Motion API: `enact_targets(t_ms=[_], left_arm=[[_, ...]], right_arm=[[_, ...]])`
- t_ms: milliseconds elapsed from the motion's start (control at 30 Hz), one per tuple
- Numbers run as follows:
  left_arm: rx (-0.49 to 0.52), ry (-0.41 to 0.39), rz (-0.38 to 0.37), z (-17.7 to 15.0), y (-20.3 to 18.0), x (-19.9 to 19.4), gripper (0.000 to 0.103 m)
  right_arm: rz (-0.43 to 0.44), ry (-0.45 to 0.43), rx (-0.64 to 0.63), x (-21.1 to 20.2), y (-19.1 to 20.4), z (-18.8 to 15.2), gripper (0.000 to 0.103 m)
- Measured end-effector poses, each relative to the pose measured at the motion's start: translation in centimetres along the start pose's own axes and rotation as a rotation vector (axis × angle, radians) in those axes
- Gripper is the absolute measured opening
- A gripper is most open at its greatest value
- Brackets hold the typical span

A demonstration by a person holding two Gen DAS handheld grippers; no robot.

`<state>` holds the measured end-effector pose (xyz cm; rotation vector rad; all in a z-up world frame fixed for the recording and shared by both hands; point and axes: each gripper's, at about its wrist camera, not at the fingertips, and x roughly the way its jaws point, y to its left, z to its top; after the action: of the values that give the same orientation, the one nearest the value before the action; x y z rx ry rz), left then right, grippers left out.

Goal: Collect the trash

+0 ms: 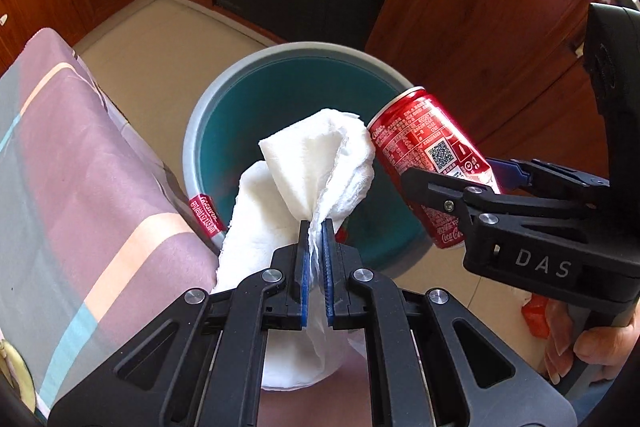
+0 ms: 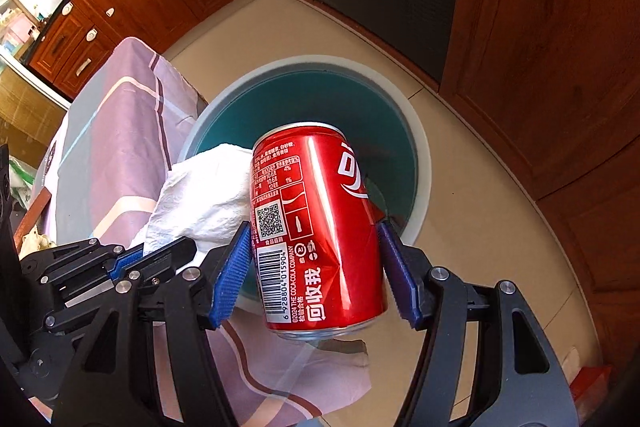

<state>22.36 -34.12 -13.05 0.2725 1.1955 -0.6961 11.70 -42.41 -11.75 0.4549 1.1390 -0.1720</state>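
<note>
Round teal bin (image 1: 224, 115) below crumpled tissue (image 1: 304, 163), dented can (image 2: 316, 227).

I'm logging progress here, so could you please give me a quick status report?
Left claw shut on white tissue. Right claw shut on Coca-Cola can. Both over teal bin. Nothing blocking.

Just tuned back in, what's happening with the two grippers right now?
Both are loaded and held over the teal bin on the kitchen floor. The left gripper is shut on a crumpled white paper towel. The right gripper is clamped on a red Coca-Cola can, tilted towards the bin's mouth. Towel and can sit side by side, about touching. Nothing has been dropped yet. A cloth-covered table stands beside the bin.
</note>
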Motion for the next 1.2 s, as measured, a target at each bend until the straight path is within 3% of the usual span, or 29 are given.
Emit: enact_targets(t_ms=[133,200,233,267,367,467,533,700,767,867,1200], left_arm=[[-0.004,0.037,0.004,0.6,0.5,1.6,0.009],[0.002,0.045,0.013,0.7,0.5,1.9,0.024],[0.009,0.041,0.033,0.7,0.5,1.8,0.046],[0.020,0.025,0.057,0.5,0.3,1.7,0.060],[0.051,-0.001,0.096,0.1,0.1,0.9,0.072],[0.040,0.003,0.079,0.3,0.6,0.4,0.076],[0.024,-0.005,0.065,0.2,0.9,-0.1,0.077],[0.005,-0.021,0.044,-0.3,1.1,-2.1,0.083],[-0.003,-0.029,0.065,-1.2,1.3,-3.3,0.092],[-0.011,-0.059,0.087,-2.9,2.0,-5.5,0.095],[-0.061,-0.150,0.172,-10.5,3.9,-13.5,0.097]], right_arm=[[0.001,0.041,-0.006,2.1,0.5,0.8,0.061],[0.004,0.055,-0.002,2.7,0.5,1.1,0.061],[0.006,0.060,0.000,2.9,0.6,1.2,0.061],[0.008,0.063,0.003,3.0,0.6,1.2,0.061],[0.015,0.062,0.008,3.0,0.7,1.2,0.072],[0.008,0.049,0.007,2.4,1.0,1.2,0.076],[0.009,0.047,0.012,1.9,1.2,1.2,0.083],[-0.018,0.016,-0.005,-0.3,2.0,0.7,0.084],[-0.021,-0.004,-0.009,-1.5,2.3,0.3,0.084],[-0.021,-0.037,-0.009,-3.5,3.0,-0.4,0.084],[0.029,-0.115,-0.060,-10.3,7.4,-4.4,0.093]])
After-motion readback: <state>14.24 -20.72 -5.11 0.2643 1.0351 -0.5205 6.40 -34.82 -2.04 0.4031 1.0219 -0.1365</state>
